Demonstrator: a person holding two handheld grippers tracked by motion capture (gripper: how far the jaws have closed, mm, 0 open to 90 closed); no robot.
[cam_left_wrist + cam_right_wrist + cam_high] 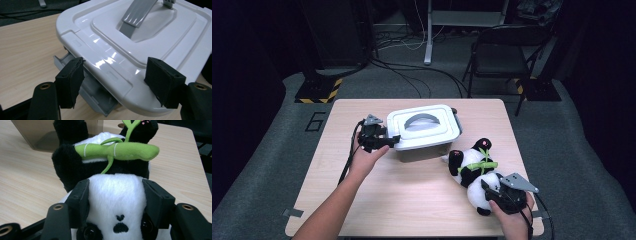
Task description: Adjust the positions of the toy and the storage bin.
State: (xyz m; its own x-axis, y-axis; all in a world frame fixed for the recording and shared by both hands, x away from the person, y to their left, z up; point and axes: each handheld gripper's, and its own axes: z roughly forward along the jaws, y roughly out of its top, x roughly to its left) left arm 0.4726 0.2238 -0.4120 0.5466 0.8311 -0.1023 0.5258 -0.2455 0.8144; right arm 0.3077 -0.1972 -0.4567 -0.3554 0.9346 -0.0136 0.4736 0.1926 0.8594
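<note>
The right gripper view looks along two black jaws that flank the white head of a panda toy (117,195), pads against the plush at both cheeks, so the right gripper (116,200) appears to be clamped on the head, though soft fur makes the firmness of the grip hard to judge. Beyond the jaws the toy's body runs straight away from the tool: black arms, then a green bamboo stalk (117,151) lying crosswise over the chest, then black feet at the far end. Its long axis therefore lines up with the gripper's own reach, head nearest, feet pointing toward the storage box (424,132). In the high view the panda toy (474,172) lies on its back on the table (412,200), near the box's front right corner.

The left gripper (115,82) stands open around the near edge of the box's white lid (140,40), one pad under the rim beside a grey latch (95,97), the other above the lid, neither seeming to press.

Risks, as I judge them: a grip on the head alone may let the heavy body sag and swing, or slip from the plush. The lid sits closed, so the toy has nowhere to go until it is lifted; prying one edge with the latch engaged could drag the whole box.
</note>
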